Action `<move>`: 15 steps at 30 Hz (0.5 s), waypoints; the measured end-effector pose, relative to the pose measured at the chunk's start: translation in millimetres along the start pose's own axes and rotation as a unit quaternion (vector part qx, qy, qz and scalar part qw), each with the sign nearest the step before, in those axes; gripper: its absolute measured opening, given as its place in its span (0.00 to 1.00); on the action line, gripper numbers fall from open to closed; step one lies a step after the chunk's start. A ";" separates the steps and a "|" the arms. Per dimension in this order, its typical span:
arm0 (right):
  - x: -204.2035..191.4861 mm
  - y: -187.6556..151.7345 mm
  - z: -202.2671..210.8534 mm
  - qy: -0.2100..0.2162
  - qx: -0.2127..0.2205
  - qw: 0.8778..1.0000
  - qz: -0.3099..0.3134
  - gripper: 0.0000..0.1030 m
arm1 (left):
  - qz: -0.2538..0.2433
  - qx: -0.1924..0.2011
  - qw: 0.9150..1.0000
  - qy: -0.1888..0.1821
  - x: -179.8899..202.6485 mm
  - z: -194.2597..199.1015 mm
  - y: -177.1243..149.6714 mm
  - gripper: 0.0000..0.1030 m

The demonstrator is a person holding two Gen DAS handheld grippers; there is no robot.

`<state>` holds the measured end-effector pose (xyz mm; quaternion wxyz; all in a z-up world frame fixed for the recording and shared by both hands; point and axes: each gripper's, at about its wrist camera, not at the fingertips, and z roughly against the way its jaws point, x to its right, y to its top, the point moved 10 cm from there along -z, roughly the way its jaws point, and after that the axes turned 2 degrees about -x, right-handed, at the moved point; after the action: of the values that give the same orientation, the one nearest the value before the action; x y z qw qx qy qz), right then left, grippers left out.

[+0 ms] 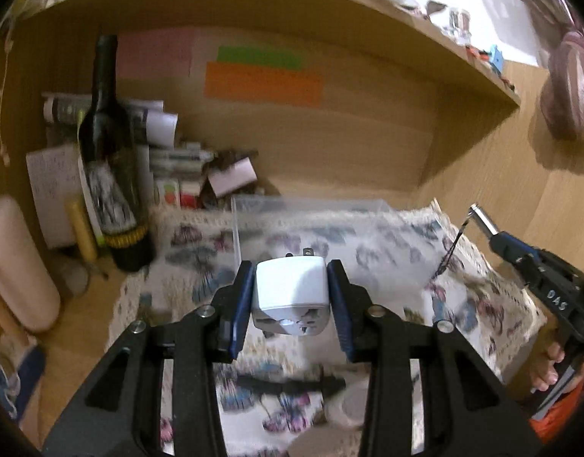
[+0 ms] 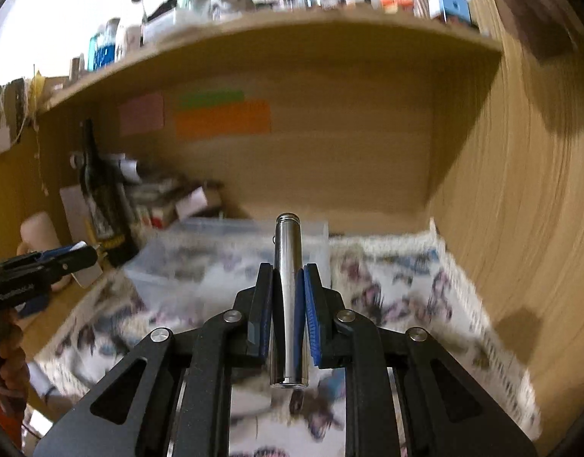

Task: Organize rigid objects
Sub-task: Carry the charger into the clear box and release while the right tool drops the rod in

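Observation:
My left gripper [image 1: 290,278] is shut on a white plug adapter [image 1: 290,297], its metal prongs pointing away, held above the butterfly-print cloth [image 1: 406,266]. My right gripper [image 2: 288,272] is shut on a silver metal cylinder [image 2: 288,285], like a small flashlight, that sticks out forward past the fingers. A clear plastic box [image 1: 311,224] stands on the cloth just beyond the adapter; it also shows in the right wrist view [image 2: 231,251] ahead and to the left. The right gripper with the cylinder [image 1: 482,221] shows at the right edge of the left wrist view.
A dark wine bottle [image 1: 112,163] stands at the left against papers and small boxes [image 1: 170,160]. A pale pink cylinder [image 1: 13,262] stands at far left. The wooden shelf [image 1: 330,11] overhangs the desk; the wooden side wall [image 2: 520,190] closes the right.

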<state>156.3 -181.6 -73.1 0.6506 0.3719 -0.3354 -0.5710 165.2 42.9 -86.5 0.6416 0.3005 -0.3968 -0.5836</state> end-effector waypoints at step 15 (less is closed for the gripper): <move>-3.5 39.4 -72.4 0.033 -0.023 0.999 0.020 0.14 | -0.015 -0.065 0.998 0.001 -8.3 -84.4 40.5 0.37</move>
<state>237.7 -168.0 -75.1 0.6806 0.3693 -0.3078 -0.5529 258.4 50.1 -96.0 0.6517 0.2646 -0.3529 -0.6171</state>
